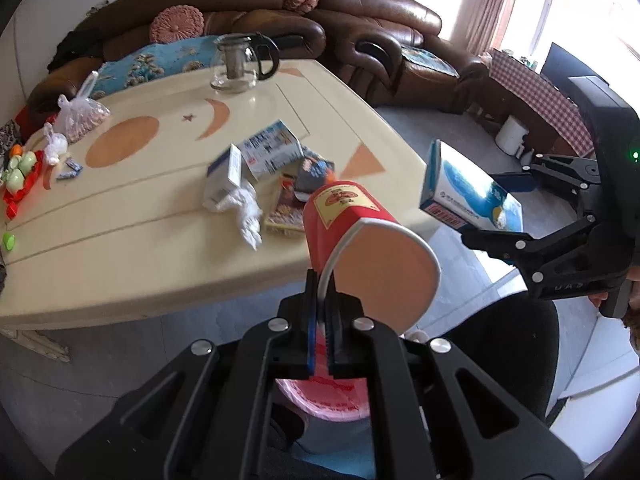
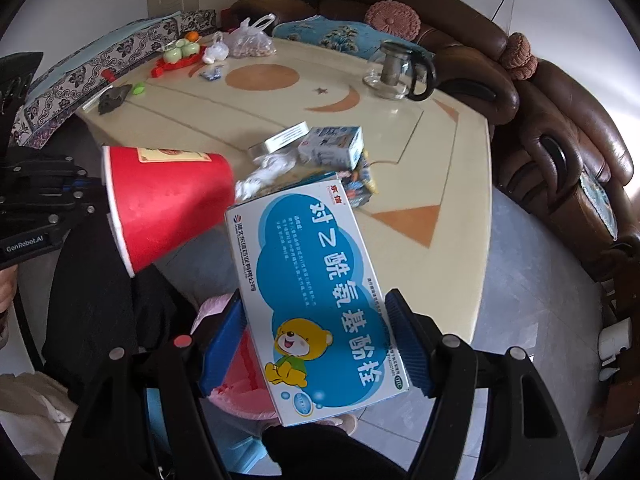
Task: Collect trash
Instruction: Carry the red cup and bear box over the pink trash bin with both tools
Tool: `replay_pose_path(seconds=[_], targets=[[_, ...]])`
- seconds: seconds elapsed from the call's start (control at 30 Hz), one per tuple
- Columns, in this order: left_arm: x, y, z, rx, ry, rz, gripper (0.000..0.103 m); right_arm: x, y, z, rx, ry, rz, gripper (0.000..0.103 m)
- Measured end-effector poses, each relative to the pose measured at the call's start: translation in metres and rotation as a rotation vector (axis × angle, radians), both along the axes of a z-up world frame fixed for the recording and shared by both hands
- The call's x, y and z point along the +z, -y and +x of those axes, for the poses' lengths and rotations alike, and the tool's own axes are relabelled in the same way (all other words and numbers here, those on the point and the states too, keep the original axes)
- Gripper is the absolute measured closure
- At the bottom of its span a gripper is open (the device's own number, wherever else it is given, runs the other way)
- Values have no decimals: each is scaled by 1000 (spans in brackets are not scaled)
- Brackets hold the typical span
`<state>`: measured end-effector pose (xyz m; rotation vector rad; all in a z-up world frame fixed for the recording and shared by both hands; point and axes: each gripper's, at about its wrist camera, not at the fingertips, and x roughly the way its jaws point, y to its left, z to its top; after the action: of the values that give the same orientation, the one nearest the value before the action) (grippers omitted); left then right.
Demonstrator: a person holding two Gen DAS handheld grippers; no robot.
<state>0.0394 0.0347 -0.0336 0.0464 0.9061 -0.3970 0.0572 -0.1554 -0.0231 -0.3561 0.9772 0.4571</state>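
My left gripper (image 1: 325, 320) is shut on the rim of a red paper cup (image 1: 352, 228), held off the table's near edge; the cup (image 2: 168, 204) also shows at the left of the right wrist view. My right gripper (image 2: 320, 344) is shut on a blue and white medicine box (image 2: 316, 292) with a cartoon bear, its pads on the two long sides. From the left wrist view that box (image 1: 468, 188) hangs to the right of the cup. Below both grippers is a bin with a pink liner (image 1: 320, 400), pink liner (image 2: 236, 384) partly hidden. More trash lies on the table: crumpled tissue (image 1: 240, 204), small boxes (image 1: 268, 152).
The cream table (image 1: 140, 240) also bears a glass teapot (image 1: 240, 64), bagged nuts (image 1: 80, 116), fruit on a red tray (image 1: 20, 172) and a green cap (image 1: 9, 241). Brown leather sofas (image 1: 380, 20) stand behind it. A person's dark-clothed legs (image 2: 100, 300) are beside the bin.
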Motion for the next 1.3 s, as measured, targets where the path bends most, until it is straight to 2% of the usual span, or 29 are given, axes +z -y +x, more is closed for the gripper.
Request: replay_pose_path(seconds=[0.47,0.83,1.3], targets=[[-45,10,-18,-37,-94,14,98,-49,-6,-35,12,-71,-13,35],[-90,21,-18,-68,-178,42,98,-93,-7,-39,6,-142,-16,35],[-169,33,7,-90,-356,44,98,-180,-8,-31,-24,-247,-43,35]])
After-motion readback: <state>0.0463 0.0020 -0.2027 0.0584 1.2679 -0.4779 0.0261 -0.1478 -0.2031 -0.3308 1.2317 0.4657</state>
